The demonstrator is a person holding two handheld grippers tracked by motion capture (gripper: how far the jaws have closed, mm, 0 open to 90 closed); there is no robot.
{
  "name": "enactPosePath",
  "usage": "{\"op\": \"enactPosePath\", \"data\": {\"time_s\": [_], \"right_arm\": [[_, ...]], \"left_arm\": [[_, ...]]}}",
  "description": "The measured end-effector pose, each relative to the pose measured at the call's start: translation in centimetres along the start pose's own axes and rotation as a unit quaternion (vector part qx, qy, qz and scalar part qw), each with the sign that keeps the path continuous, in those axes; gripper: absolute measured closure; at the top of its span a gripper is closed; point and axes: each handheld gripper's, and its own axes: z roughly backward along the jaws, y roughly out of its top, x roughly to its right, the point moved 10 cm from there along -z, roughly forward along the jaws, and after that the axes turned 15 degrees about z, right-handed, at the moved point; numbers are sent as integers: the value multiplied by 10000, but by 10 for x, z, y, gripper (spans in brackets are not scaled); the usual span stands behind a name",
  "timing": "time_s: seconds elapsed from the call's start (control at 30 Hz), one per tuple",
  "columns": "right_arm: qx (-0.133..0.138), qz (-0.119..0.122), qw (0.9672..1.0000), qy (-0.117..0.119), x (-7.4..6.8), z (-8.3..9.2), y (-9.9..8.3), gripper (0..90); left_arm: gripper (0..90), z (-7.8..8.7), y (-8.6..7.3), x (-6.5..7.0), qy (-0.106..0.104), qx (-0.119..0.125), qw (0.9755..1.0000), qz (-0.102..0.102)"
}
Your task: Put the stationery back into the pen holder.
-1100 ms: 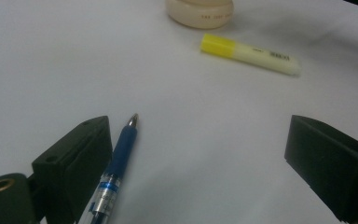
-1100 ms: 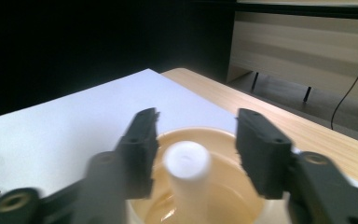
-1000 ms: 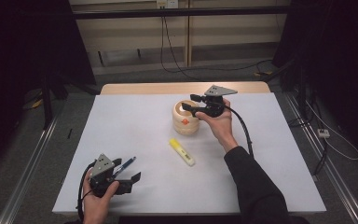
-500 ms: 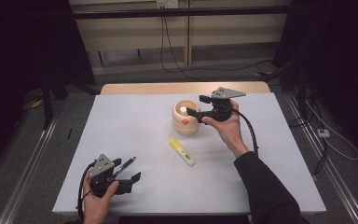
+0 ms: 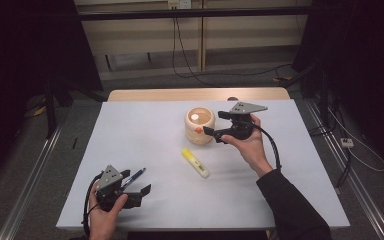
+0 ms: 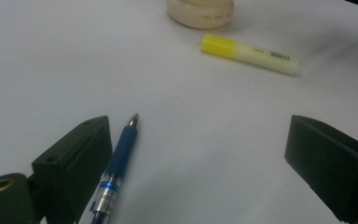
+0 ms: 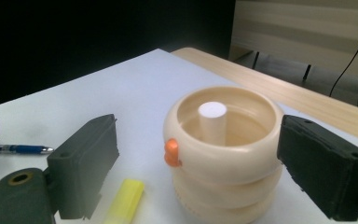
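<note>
A cream ribbed holder (image 5: 200, 126) stands at mid-table with a white cylinder (image 7: 212, 119) upright inside it and an orange dot (image 7: 171, 151) on its side. My right gripper (image 5: 214, 123) hovers just to its right, open. Its jaws have just been opening, and the holder (image 7: 223, 149) sits framed between them, untouched by the pads. A yellow highlighter (image 5: 196, 163) lies in front of the holder. Near the table's front left, my left gripper (image 5: 136, 182) rests open. A blue pen (image 6: 116, 163) lies against its left jaw, with the pads not closed on it.
The white table sheet (image 5: 145, 135) ends at a wooden edge (image 5: 195, 94) at the back. Cables cross the floor beyond it, and metal rails (image 5: 35, 180) run along both sides. The right gripper's cable (image 5: 275, 150) loops over the right forearm.
My right gripper has drawn back to the right from above the holder, and its jaws stand wider. The left gripper and the pen have stayed put.
</note>
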Motion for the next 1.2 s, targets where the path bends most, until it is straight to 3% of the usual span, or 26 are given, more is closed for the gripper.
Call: {"op": "enactPosePath", "data": {"time_s": [0.57, 0.77, 0.93, 1.2], "right_arm": [[-396, 77, 9987, 307, -22, 0, -9, 54], [-576, 207, 9978, 264, -26, -1, -13, 46], [-571, 507, 9971, 7, -29, 0, -15, 45], [-806, 570, 9950, 152, -42, -3, -20, 46]], "left_arm": [[75, 0, 0, 1, -30, -3, 10000, 11], [75, 0, 0, 1, -34, -2, 10000, -2], [75, 0, 0, 1, -35, -2, 10000, -2], [75, 0, 0, 1, -33, -7, 10000, -15]]}}
